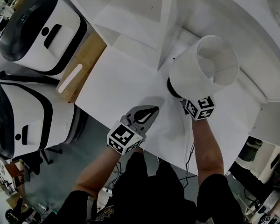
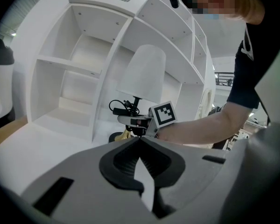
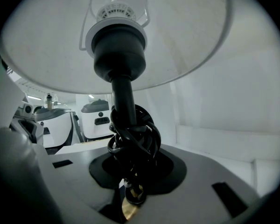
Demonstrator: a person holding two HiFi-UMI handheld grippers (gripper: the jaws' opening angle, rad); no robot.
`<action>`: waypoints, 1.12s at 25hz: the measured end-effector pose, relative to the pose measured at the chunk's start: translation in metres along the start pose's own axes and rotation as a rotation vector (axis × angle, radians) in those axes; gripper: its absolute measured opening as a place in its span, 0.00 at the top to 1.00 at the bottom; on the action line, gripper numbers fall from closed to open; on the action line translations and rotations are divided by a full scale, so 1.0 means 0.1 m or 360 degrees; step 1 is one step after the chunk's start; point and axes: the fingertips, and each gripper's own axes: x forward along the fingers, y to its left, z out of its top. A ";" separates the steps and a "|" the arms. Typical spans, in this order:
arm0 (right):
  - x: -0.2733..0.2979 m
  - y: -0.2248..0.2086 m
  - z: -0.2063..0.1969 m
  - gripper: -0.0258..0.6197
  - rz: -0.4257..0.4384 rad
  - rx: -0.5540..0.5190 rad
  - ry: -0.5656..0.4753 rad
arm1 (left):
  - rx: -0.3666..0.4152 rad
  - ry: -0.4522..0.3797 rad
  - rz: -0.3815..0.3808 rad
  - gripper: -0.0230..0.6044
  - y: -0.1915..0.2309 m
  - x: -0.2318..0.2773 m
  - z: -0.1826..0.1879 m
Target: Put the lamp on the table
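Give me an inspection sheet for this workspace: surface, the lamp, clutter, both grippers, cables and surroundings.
Surface: white table, bare where it shows.
Job's things: lamp with a white shade, roughly upright at the table's far side; whether its base rests on the table cannot be told.
Clutter: nothing seen.
Grippers: right gripper, jaws closed on the lamp's stem; left gripper, jaws together and empty, over the table.
Cables: black cord wound round the lamp's stem, bunched between the right gripper's jaws.
Surroundings: white shelf unit behind the table; two white machines and a wooden board to the left.
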 end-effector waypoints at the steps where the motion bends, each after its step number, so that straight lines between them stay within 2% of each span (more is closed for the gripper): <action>1: 0.00 0.00 0.00 0.80 -0.0001 0.0006 -0.0004 | -0.0003 -0.0001 0.0002 0.95 0.00 0.00 0.00; 9: 0.00 0.00 -0.01 0.79 0.0020 -0.0016 0.0005 | -0.0034 0.0000 0.0006 0.95 -0.03 0.02 -0.06; 17: -0.13 -0.03 -0.12 0.71 -0.0003 -0.0003 0.0048 | -0.0036 -0.0007 0.0016 0.95 -0.14 0.02 -0.04; 28: -0.77 0.00 -0.26 0.70 -0.0062 0.0043 0.0110 | -0.0045 -0.0003 0.0069 0.95 -0.43 -0.08 -0.14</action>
